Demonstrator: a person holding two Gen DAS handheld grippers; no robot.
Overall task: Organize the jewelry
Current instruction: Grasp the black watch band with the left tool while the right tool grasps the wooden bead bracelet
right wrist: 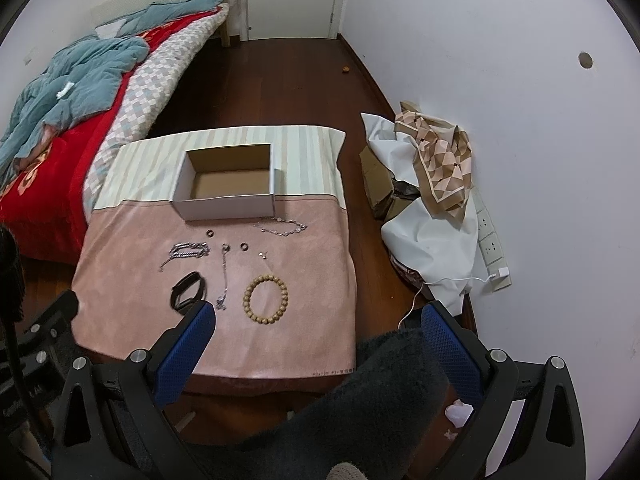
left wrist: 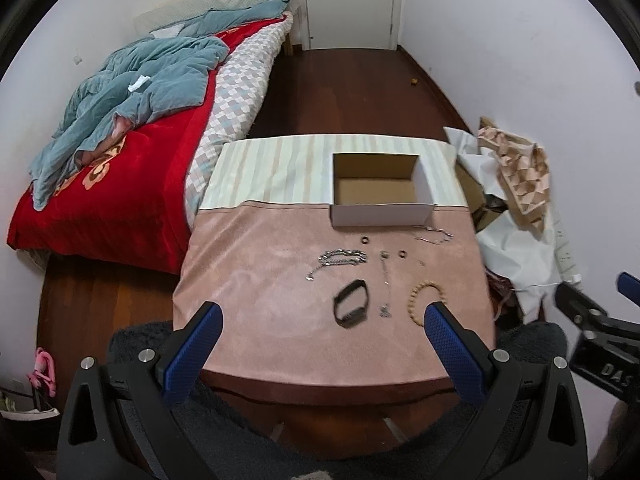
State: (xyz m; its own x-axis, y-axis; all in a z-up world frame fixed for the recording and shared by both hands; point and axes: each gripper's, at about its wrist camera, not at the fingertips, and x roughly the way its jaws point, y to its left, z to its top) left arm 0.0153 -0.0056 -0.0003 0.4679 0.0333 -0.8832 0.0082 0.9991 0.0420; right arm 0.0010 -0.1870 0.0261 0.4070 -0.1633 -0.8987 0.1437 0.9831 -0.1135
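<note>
An open, empty cardboard box (left wrist: 380, 204) (right wrist: 228, 208) stands at the back of a small table covered in pink cloth (left wrist: 260, 280) (right wrist: 132, 280). Jewelry lies in front of it: a black band (left wrist: 351, 303) (right wrist: 188, 291), a wooden bead bracelet (left wrist: 424, 296) (right wrist: 265, 294), a silver chain bracelet (left wrist: 340, 258) (right wrist: 188, 250), a thin necklace (left wrist: 386, 288) (right wrist: 224, 276), another silver chain (left wrist: 434, 236) (right wrist: 280, 227) and small rings (left wrist: 364, 240) (right wrist: 211, 233). My left gripper (left wrist: 322, 314) is open above the table's near edge. My right gripper (right wrist: 318, 314) is open, near the table's front right corner.
A bed (left wrist: 120, 140) with a red blanket and blue quilt stands left of the table. Bags, cardboard and a patterned scarf (right wrist: 436, 168) pile against the right wall, with a power strip (right wrist: 492, 248). A dark fuzzy rug (right wrist: 380, 384) lies below the grippers. A closed door (left wrist: 348, 0) is far back.
</note>
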